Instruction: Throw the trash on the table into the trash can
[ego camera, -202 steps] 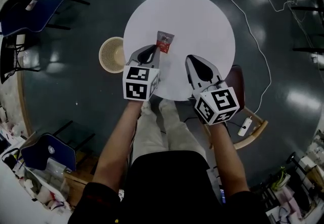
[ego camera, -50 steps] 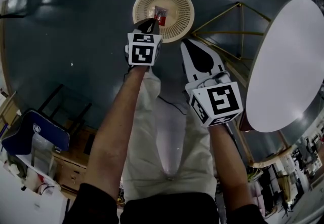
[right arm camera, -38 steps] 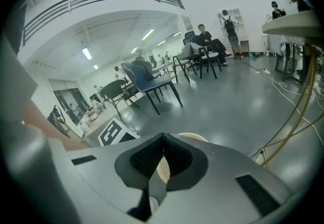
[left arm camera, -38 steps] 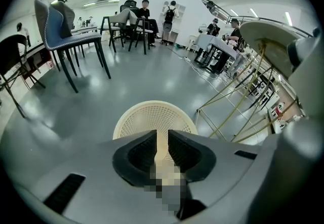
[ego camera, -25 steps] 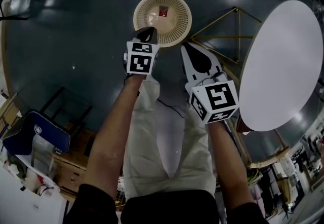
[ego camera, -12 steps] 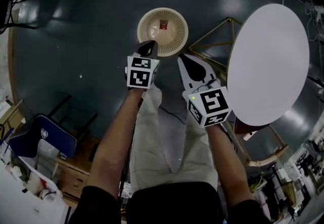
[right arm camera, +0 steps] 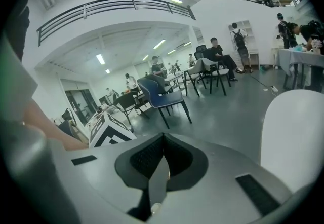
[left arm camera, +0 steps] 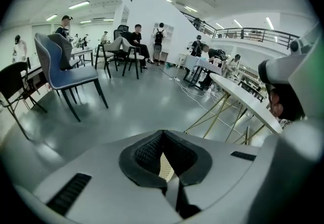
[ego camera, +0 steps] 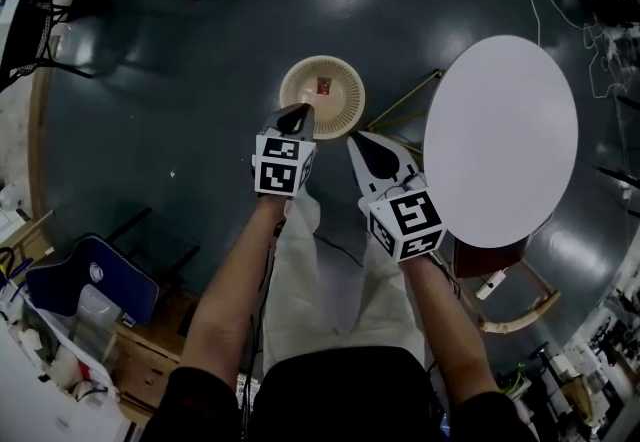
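Red wrapper [ego camera: 323, 87] now lies at the bottom of the cream mesh trash can [ego camera: 292, 95] on the floor. Moments ago my left gripper [ego camera: 297, 112] held it over the rim. That gripper has let go and its jaws are closed on nothing. My right gripper [ego camera: 360, 142] is likewise closed and empty. The white table [ego camera: 500, 140] nearby looks bare, so I judge the job finished.
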`<state>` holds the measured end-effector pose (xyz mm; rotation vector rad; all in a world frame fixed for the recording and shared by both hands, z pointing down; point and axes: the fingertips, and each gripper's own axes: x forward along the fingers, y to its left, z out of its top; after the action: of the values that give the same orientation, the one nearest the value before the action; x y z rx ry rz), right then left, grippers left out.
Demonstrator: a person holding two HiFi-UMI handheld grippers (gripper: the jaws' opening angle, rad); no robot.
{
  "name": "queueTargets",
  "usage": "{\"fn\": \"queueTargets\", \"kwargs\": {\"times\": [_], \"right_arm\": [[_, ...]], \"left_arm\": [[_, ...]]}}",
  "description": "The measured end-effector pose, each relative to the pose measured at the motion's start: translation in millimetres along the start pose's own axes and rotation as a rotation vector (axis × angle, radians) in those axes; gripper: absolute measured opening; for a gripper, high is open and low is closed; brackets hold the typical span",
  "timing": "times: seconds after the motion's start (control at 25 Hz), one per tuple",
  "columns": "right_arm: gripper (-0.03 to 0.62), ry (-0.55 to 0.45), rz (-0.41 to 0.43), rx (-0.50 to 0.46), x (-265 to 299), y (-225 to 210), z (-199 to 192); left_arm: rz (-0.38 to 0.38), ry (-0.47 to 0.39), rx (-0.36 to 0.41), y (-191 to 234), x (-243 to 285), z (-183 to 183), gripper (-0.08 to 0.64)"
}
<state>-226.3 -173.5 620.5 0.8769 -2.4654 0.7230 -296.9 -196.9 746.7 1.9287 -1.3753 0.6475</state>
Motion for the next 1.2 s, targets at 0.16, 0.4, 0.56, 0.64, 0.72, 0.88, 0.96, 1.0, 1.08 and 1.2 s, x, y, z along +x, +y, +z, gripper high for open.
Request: {"fn": "queueTargets", "kwargs": {"times": [0.16, 0.4, 0.56, 0.64, 0.72, 0.88, 0.96, 1.0, 1.08, 1.2], "right_arm": [[0.018, -0.031, 0.001, -0.018, -23.6, 16.5, 26.1], [0.018, -0.061, 0.008, -0.052, -63.4, 32.4, 63.2], [0.018, -0.080, 0.010, -0.066, -90.6, 39.6, 84.3], [0.018, -0.093, 0.009, -0.062, -104.3, 40.5, 93.1], [0.018, -0.102, 0.004, -0.077, -117.1, 41.4, 101.8], [0.018, -0.120, -0.007, -0.114, -142.2, 47.0, 122.1], [0.018, -0.132, -0.008, -0.122, -154.7, 47.5, 132.0], [0.018, -0.137, -0.008, -0.128, -161.4, 45.8, 135.9], [0.018, -0.150, -0.011, -0.141, -176.1, 39.9, 143.8], [0.018, -0.173, -0.023, -0.168, -195.3, 32.7, 158.8]], "left_arm": [[0.017, -0.042, 0.013, -7.4, -33.8, 25.7, 0.015], [0.033, -0.133, -0.004, -30.6, -82.8, 74.8, 0.015], [0.029, -0.178, 0.017, -53.1, -112.1, 101.3, 0.015], [0.024, -0.201, 0.040, -66.8, -126.8, 113.6, 0.015], [0.019, -0.228, 0.059, -80.3, -142.4, 126.6, 0.015], [0.013, -0.278, 0.096, -103.8, -177.4, 151.5, 0.015], [0.014, -0.304, 0.104, -114.8, -193.6, 163.1, 0.015], [0.014, -0.318, 0.105, -121.7, -200.3, 168.9, 0.015], [0.011, -0.344, 0.120, -139.1, -211.3, 181.1, 0.015], [-0.004, -0.374, 0.174, -166.8, -224.1, 195.7, 0.015]]}}
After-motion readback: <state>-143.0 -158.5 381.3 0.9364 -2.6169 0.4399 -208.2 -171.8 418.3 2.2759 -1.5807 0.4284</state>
